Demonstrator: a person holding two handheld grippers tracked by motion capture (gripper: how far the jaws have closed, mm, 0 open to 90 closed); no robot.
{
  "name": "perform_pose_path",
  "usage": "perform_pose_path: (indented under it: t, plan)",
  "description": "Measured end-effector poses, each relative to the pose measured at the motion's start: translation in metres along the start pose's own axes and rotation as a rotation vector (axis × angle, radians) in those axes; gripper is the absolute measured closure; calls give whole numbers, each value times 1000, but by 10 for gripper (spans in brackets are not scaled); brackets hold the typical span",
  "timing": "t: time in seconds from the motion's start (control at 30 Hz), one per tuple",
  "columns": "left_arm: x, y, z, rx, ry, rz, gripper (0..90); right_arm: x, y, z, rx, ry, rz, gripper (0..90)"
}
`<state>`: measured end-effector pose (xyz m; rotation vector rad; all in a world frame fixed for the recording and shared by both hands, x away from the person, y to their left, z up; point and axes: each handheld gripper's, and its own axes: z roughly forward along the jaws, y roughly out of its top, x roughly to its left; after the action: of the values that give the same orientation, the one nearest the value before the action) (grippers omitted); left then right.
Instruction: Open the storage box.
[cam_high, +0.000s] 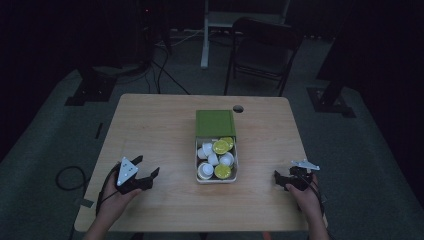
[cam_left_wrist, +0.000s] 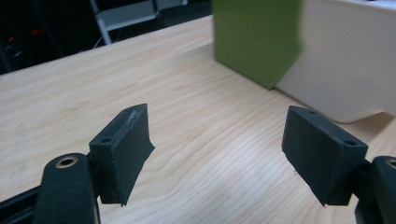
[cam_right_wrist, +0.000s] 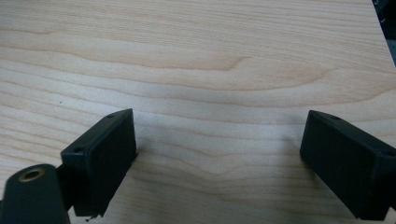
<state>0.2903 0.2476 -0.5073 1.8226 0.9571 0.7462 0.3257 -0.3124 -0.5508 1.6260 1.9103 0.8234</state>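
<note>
A white box with a green sleeve over its far half lies in the middle of the wooden table. Its open near half holds several white and yellow-lidded capsules. My left gripper is open near the table's front left, left of the box, with nothing between its jaws. In the left gripper view the gripper faces the green sleeve and the white box wall. My right gripper is open near the front right edge, over bare wood, and holds nothing.
A round cable hole is in the table's far edge behind the box. A dark folding chair stands beyond the table. Cables lie on the floor at the left.
</note>
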Motion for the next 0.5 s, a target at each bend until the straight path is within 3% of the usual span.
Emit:
perform_pose_path:
  t: [0.13,0.2,0.5]
  plan:
    - [7,-5,-2,11,21,-45,238,0,0,0,0,0,0,101]
    - [11,-7,-3,25,40,-54,187,0,0,0,0,0,0,102]
    - [23,-16,-9,98,89,-140,187,0,0,0,0,0,0,101]
